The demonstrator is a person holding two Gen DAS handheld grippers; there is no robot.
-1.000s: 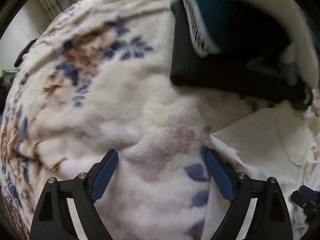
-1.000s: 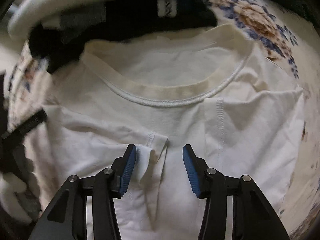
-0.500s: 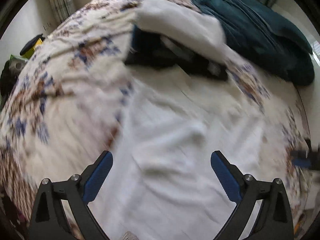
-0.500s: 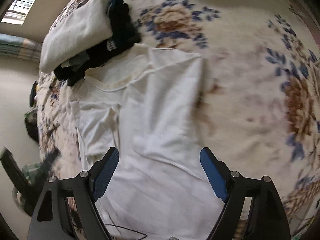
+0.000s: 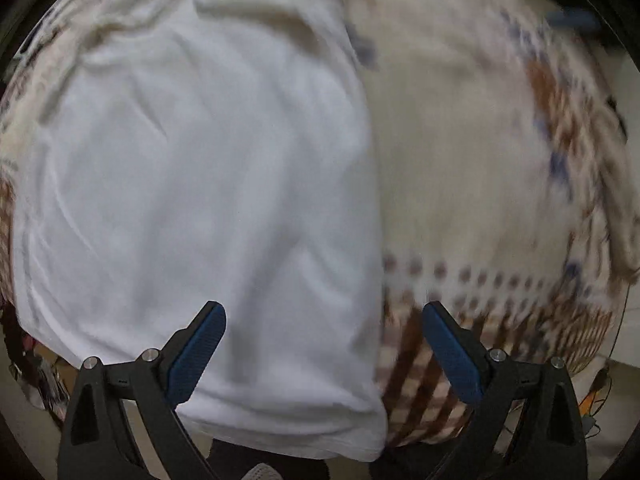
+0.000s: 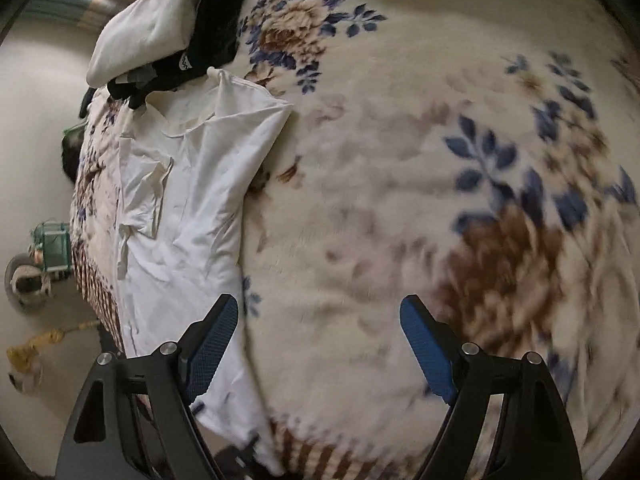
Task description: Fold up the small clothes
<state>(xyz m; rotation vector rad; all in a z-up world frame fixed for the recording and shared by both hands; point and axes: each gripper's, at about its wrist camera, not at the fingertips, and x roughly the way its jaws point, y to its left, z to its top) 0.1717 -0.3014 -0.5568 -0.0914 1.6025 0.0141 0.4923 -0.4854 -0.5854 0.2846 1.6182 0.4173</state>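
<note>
**Student:** What lies beneath the left gripper (image 5: 322, 354)?

**Instructor:** A white T-shirt (image 5: 208, 184), spread over a floral blanket (image 5: 460, 152). In the left wrist view the shirt fills the left and centre of the frame; its right edge runs down the middle, and its lower hem hangs past the blanket's checked border (image 5: 424, 392) at the bottom. The picture is blurred, so fine creases cannot be read.

**Student:** And the state of that gripper?

**Instructor:** Released. Its blue-padded jaws stand spread wide above the cloth; one finger (image 5: 196, 354) is over the shirt, the other over the checked border. Nothing is pinched between them.

**Student:** Where is the shirt in the right wrist view?

**Instructor:** At the left side of the frame, as a long narrow shape (image 6: 192, 208) lying along the edge of the blanket (image 6: 400, 200). The collar end points toward the top of the picture, and one sleeve (image 6: 148, 196) lies folded inward across the body. The hem reaches the bottom, near the left finger.

**Student:** And the right gripper (image 6: 320, 352)?

**Instructor:** Also released, jaws spread over bare blanket just beside the shirt's edge, grasping nothing.

**Student:** What sits beyond the collar?

**Instructor:** A pile of garments: a white folded piece (image 6: 148, 28) resting on dark clothing (image 6: 212, 36), touching the shirt's neckline. Objects on the floor (image 6: 44, 248) at the far left are too small to identify.
</note>
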